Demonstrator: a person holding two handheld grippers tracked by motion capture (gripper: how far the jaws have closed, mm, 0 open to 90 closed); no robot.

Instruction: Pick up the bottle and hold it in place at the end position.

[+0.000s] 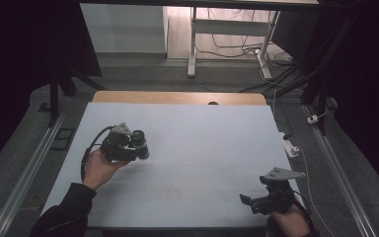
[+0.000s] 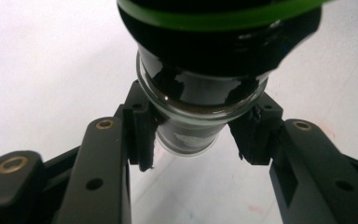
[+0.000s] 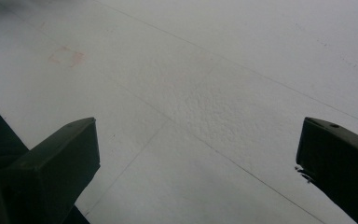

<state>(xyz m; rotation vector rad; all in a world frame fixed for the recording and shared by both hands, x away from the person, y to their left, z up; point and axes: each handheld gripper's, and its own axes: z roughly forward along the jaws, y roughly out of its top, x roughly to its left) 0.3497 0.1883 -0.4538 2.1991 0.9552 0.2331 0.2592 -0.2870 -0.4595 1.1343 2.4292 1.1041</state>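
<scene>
A small dark glass bottle [image 1: 140, 141] with a green band is between the jaws of my left gripper [image 1: 136, 148] at the left middle of the white table [image 1: 202, 133]. In the left gripper view, the black pads [image 2: 142, 135] press both sides of the bottle's [image 2: 200, 74] narrow glass end, and my left gripper [image 2: 196, 140] is shut on it. I cannot tell whether the bottle touches the table. My right gripper [image 1: 247, 202] is near the front right corner, jaws wide apart. In the right gripper view it [image 3: 196, 158] is open over the bare tabletop [image 3: 223, 79].
A wooden strip [image 1: 177, 97] runs along the table's far edge. A white power strip [image 1: 290, 148] and cables lie off the right edge. Metal rails [image 1: 29, 168] flank the table. A faint red mark [image 1: 173, 193] is at front centre.
</scene>
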